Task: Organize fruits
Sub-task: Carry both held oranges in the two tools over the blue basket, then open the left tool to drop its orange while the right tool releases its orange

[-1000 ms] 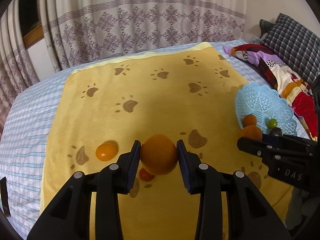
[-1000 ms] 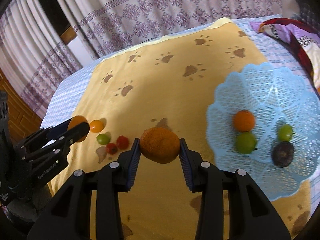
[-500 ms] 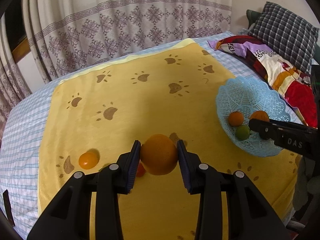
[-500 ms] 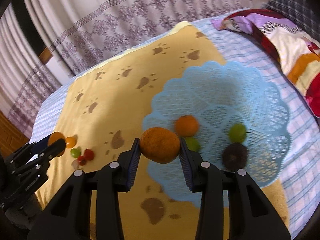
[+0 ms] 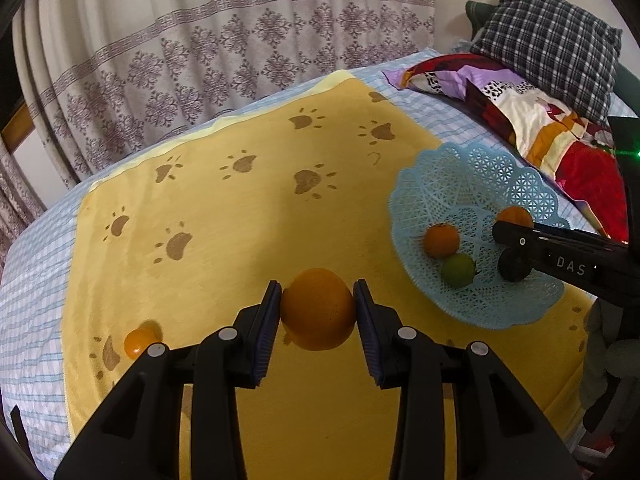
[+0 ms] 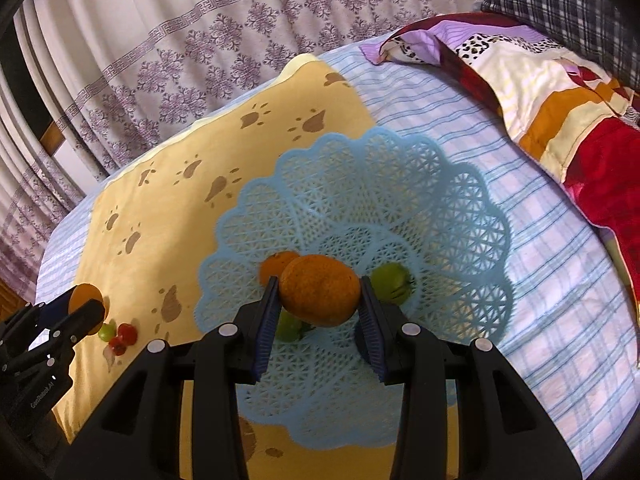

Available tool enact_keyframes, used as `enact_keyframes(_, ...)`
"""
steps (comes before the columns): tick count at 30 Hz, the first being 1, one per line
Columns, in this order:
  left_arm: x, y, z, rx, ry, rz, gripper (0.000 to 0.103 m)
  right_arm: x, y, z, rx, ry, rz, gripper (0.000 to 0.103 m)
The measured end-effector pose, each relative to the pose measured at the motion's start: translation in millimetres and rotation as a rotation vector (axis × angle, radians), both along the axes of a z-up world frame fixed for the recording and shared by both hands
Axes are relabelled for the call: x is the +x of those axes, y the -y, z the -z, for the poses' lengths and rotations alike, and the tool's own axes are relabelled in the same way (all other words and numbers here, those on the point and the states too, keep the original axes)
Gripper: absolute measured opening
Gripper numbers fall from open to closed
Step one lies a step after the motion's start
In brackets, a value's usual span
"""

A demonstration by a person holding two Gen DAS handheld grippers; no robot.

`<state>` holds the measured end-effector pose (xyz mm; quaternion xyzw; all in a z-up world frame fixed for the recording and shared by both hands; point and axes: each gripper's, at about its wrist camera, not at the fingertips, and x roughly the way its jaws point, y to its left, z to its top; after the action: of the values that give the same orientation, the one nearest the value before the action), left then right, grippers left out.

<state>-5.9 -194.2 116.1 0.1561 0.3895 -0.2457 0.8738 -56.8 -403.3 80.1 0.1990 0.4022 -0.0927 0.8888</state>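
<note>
My left gripper (image 5: 317, 307): it is closed on a smooth orange (image 5: 318, 309). Both pads press its sides. It hangs above the yellow blanket (image 5: 248, 216).

My right gripper (image 6: 319, 300): it is closed on a rough orange (image 6: 320, 295). Both pads squeeze it. It hangs right over the blue basket (image 6: 420, 184).

Blue basket: it sits on the bed, partly on the yellow blanket and partly on the blue checked sheet (image 6: 500, 300). It is full of little holes.

Fruit in the basket: a small orange (image 5: 441, 239), a green fruit (image 5: 458, 271) just beside it, and another green fruit (image 6: 391, 280) near my right pad. There is something dark (image 5: 513, 266) there too, but my gripper hides part of it.

Fruit left on the blanket: a little yellow-orange fruit (image 5: 138, 341) to the left of my left gripper. Near it lie a small green one (image 6: 105, 331) and two small red ones (image 6: 123, 337), close together.

Blanket: yellow with brown paw prints, spread flat on the bed.

Behind: a white curtain (image 5: 224, 48) with purple patterns.

Right side: a colorful pillow (image 5: 532, 120) and a checked pillow (image 5: 552, 40) well apart from the loose fruit.
</note>
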Motion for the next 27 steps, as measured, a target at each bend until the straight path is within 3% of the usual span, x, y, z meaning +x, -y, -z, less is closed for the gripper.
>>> enact_keyframes(9, 1, 28, 4, 0.015, -0.002, 0.050, 0.037, -1, 17, 5, 0.008, -0.009, 0.054, 0.042)
enact_keyframes(10, 2, 31, 5, 0.017, -0.002, 0.055, 0.037, -1, 18, 6, 0.011, -0.009, 0.061, 0.047)
enact_keyframes(11, 2, 34, 5, 0.017, -0.003, 0.059, 0.037, -2, 20, 5, 0.012, -0.002, 0.072, 0.062)
enact_keyframes(12, 2, 37, 6, 0.019, -0.003, 0.064, 0.037, -4, 22, 4, 0.007, 0.009, 0.085, 0.068)
enact_keyframes(20, 5, 58, 10, 0.025, -0.010, 0.097, 0.037, -7, 25, -2, -0.041, 0.034, 0.115, 0.068)
enact_keyframes(27, 11, 76, 13, -0.027, -0.027, 0.146, 0.037, -6, 28, -3, -0.101, 0.026, 0.154, 0.068)
